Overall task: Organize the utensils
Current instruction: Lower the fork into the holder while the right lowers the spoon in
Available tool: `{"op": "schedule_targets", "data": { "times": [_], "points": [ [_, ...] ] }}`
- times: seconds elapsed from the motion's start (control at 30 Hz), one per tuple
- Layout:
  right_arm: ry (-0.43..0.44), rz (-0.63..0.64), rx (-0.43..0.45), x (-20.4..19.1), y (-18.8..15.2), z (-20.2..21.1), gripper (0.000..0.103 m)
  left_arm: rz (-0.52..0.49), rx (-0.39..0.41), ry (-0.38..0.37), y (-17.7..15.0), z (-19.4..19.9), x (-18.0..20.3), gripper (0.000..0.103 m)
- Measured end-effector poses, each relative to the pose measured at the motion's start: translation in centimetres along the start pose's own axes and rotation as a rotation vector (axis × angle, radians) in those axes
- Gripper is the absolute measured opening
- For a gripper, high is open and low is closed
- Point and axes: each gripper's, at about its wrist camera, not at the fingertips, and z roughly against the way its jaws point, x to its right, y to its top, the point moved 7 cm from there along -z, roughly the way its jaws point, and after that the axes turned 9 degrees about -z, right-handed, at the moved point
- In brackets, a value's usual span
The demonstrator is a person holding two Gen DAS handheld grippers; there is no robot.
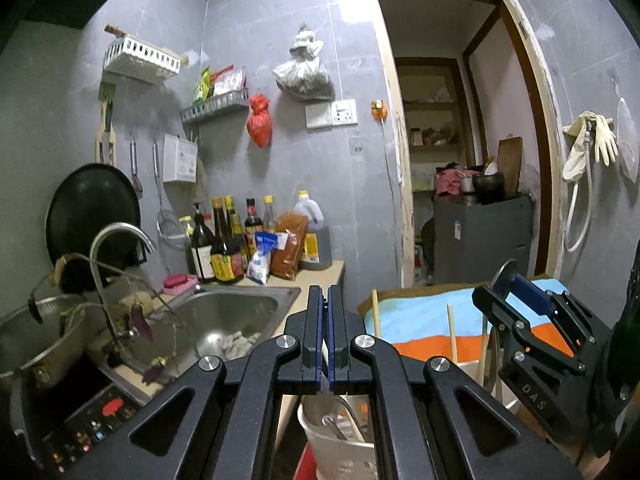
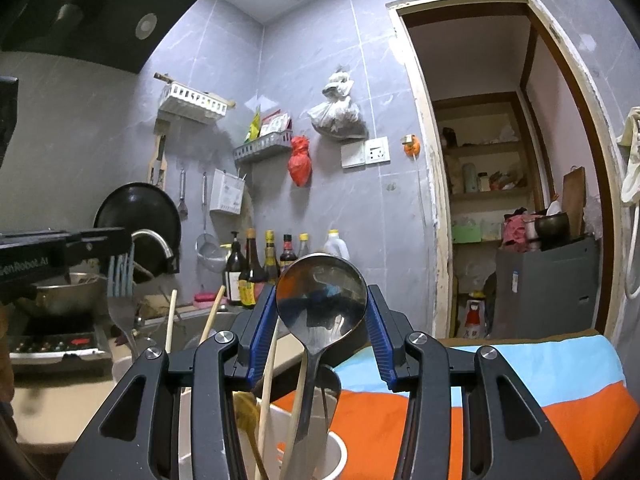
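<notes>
My left gripper (image 1: 325,292) is shut. From the right wrist view it (image 2: 116,246) grips a metal fork (image 2: 120,300) by the tines, and the handle hangs down toward a white container (image 2: 120,364). My right gripper (image 2: 322,292) is shut on the round bowl of a metal spoon (image 2: 322,300), pads on both sides. The spoon handle drops into a white utensil cup (image 2: 336,452) that also holds wooden chopsticks (image 2: 268,368). The left wrist view shows the right gripper (image 1: 516,292) at right and a white perforated holder (image 1: 332,452) below my left gripper's jaws.
A steel sink (image 1: 240,304) with a curved faucet (image 1: 120,236) lies left, sauce bottles (image 1: 228,248) behind it. A pot (image 1: 40,332) and an induction cooker (image 1: 92,412) sit at far left. A blue and orange cloth (image 1: 420,320) covers the surface at right. An open doorway (image 1: 460,140) is beyond.
</notes>
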Motion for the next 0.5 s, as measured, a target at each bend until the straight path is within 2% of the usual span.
{"op": "schedule_targets", "data": {
  "times": [0.1, 0.5],
  "points": [
    [0.005, 0.000, -0.021, 0.0, -0.4, 0.0, 0.041, 0.036, -0.027, -0.035, -1.0, -0.4, 0.1, 0.001],
    [0.005, 0.002, -0.107, 0.0, -2.2, 0.0, 0.042, 0.109, 0.006, -0.096, -0.5, 0.7, -0.1, 0.001]
  ]
}}
